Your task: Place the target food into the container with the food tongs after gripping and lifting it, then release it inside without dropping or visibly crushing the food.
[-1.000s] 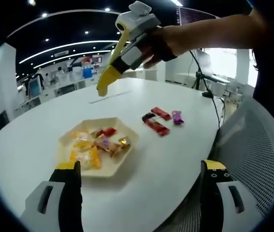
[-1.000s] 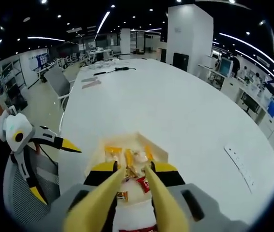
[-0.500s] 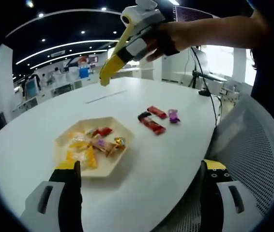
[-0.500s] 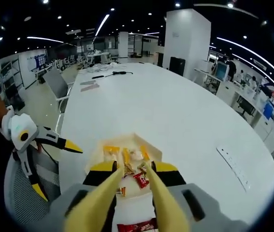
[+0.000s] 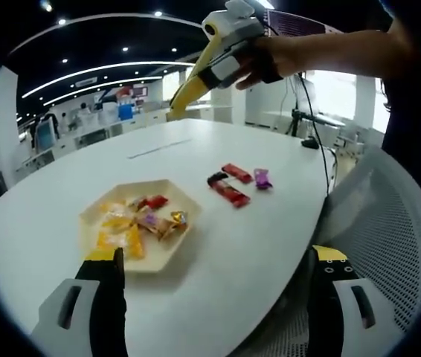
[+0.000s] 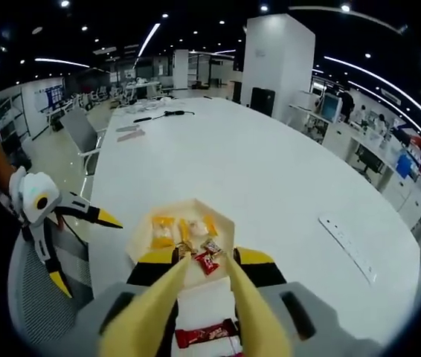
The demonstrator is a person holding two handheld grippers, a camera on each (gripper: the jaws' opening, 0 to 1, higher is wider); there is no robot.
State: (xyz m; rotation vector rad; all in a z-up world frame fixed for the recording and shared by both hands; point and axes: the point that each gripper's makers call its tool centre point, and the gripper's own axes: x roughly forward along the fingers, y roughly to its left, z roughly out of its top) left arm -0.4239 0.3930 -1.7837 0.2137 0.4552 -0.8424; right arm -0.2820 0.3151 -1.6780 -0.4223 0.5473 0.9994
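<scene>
A pale hexagonal tray [image 5: 167,249] holding several wrapped candies sits on the white table [image 5: 255,245]. Beside it lie two red bars [image 5: 230,192] and a purple candy [image 5: 261,177]. My right gripper [image 5: 222,63], in a person's hand, hangs high above the table, shut on yellow food tongs [image 5: 184,93]. In the right gripper view the tongs [image 6: 233,297] point down over the tray [image 6: 225,222], tips slightly apart with nothing between them. My left gripper [image 5: 216,256] stands wide open near the table's edge, short of the tray; it is also in the right gripper view [image 6: 84,249].
A grey mesh chair [image 5: 396,216] stands at the table's edge. A flat power strip [image 6: 348,245] lies on the far side of the table. Another red bar [image 6: 207,335] lies under the tongs. Desks and monitors fill the office behind.
The right gripper with the tongs has risen and drawn back from the tray toward the bars. The tongs stay empty. The left gripper has stayed open and nearly still.
</scene>
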